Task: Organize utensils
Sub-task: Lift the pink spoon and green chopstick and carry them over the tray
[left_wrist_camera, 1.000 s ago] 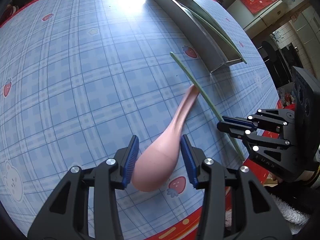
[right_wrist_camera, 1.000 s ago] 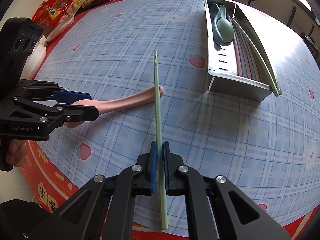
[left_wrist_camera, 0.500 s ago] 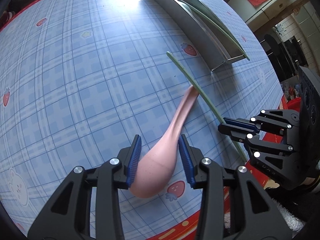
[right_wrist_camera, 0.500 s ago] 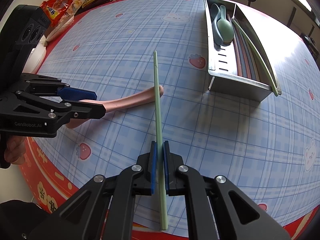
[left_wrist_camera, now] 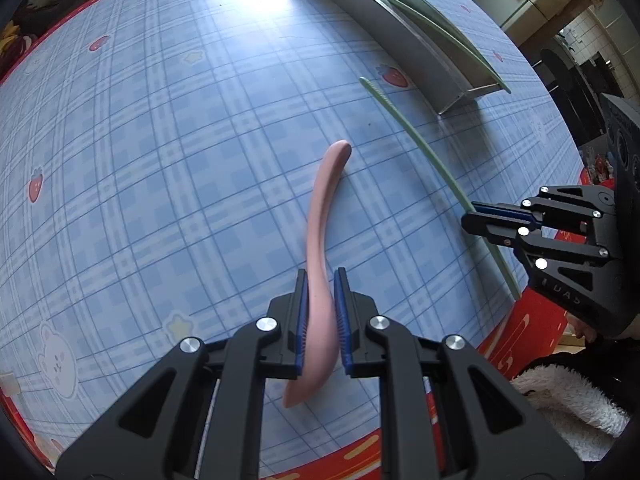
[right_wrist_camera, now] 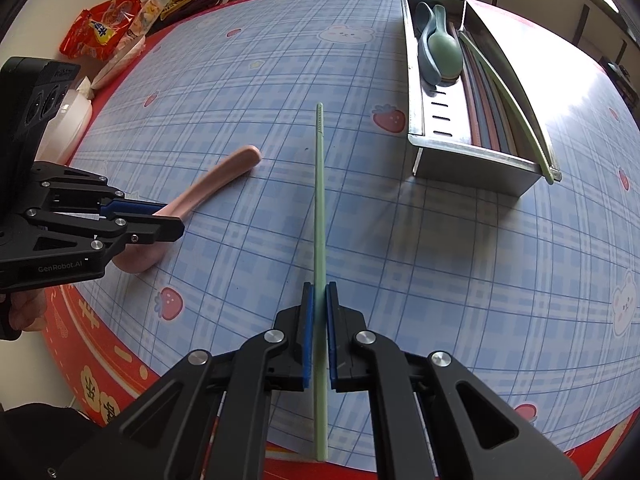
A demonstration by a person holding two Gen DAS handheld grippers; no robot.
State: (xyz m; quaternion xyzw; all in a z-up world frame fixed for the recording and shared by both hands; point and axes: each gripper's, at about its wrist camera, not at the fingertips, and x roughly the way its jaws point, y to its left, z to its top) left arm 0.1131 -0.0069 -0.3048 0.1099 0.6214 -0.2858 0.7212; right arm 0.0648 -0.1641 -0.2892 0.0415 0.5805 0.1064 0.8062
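You had two utensils in hand. The pink plastic soup spoon (left_wrist_camera: 320,240) lay on its edge on the blue checked tablecloth surface (left_wrist_camera: 160,160). Your left hand-held gripper (left_wrist_camera: 321,312) had just been closing, and its blue pads were clamped on the spoon where bowl meets handle, the handle tip pointing away toward the tray. Just to the right, your right hand-held gripper (right_wrist_camera: 317,332) was pinched tight on a long pale green chopstick (right_wrist_camera: 319,200), gripped near its lower end, with most of its length running out ahead over the surface.

Beyond both stood the long stainless steel utensil tray (right_wrist_camera: 472,160), well apart from the spoon. Its left compartment held nested blue-green spoons (right_wrist_camera: 438,50); I counted at least two, possibly more beneath. Its right compartment held several chopsticks, too closely packed to count, and one more green chopstick (right_wrist_camera: 516,100) rested along the right rim.

The risks, as I judged them: the spoon was gripped on a curved, smooth part, so it could twist or slip out as you lifted. The chopstick was held far from its middle, so its long free end could droop, swing, or catch the tray wall.
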